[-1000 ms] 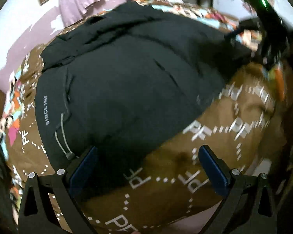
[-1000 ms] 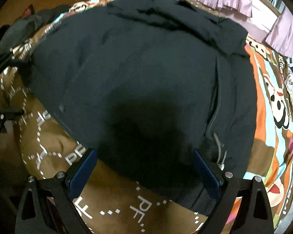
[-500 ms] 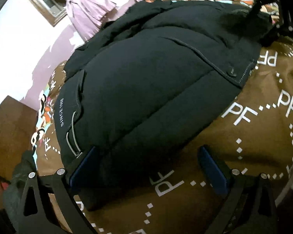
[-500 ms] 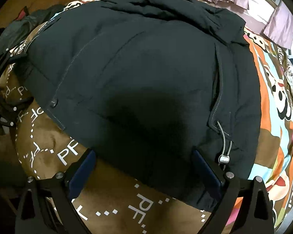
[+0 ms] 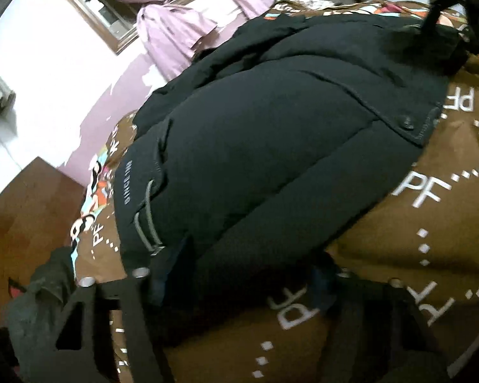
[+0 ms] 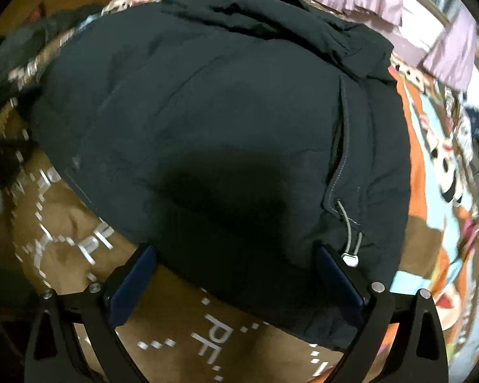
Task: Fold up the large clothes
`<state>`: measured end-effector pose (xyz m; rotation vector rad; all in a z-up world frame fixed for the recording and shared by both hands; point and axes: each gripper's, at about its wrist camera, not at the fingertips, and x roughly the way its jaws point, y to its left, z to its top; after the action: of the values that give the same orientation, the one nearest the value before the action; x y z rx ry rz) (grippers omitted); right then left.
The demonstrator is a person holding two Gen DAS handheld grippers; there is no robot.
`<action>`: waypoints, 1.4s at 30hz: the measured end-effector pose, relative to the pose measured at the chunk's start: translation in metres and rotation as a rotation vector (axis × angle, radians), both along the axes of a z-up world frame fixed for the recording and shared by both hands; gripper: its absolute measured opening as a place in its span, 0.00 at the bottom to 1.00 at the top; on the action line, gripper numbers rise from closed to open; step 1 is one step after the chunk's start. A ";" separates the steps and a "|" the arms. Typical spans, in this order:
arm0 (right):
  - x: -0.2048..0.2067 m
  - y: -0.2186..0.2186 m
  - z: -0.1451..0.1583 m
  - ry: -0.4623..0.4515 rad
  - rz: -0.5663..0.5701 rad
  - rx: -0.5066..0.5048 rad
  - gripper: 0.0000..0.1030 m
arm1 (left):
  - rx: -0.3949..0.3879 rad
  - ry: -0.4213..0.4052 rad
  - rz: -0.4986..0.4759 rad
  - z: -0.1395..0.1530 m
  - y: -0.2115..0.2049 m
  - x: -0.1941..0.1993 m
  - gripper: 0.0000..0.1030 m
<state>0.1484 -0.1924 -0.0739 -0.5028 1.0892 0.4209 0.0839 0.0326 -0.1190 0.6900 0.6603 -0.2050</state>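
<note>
A black jacket (image 6: 226,121) is lying spread over a brown blanket (image 6: 64,233) printed with white letters. The right gripper (image 6: 236,274) is hovering wide open at the jacket's near hem, its right pad (image 6: 338,274) sitting beside a grey drawcord (image 6: 348,229).

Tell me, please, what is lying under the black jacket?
The black jacket lies on a brown blanket printed with white PF letters, over a colourful cartoon sheet. Whatever sits directly beneath the jacket's middle is covered.

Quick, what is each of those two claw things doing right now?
Left gripper: open, fingers straddling the black jacket hem.
Right gripper: open, at the hem, holding nothing.
</note>
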 end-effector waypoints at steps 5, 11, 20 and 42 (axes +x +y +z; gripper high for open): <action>-0.011 0.013 -0.016 -0.061 0.087 -0.195 1.00 | -0.094 -0.023 0.007 0.013 0.009 -0.003 0.43; -0.017 0.017 -0.038 -0.204 0.136 -0.386 1.00 | -0.165 0.007 0.009 0.026 0.012 0.000 0.35; 0.008 -0.007 0.012 -0.397 -0.019 -0.197 0.75 | -0.312 0.092 0.021 0.057 0.020 0.015 0.30; 0.004 -0.031 0.166 -0.612 -0.271 0.423 0.08 | -0.618 0.011 0.066 0.223 0.038 0.051 0.06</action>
<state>0.1523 -0.2237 0.0923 -0.0857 0.4449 0.2229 0.1351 0.0705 0.1039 0.0736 0.5860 -0.3328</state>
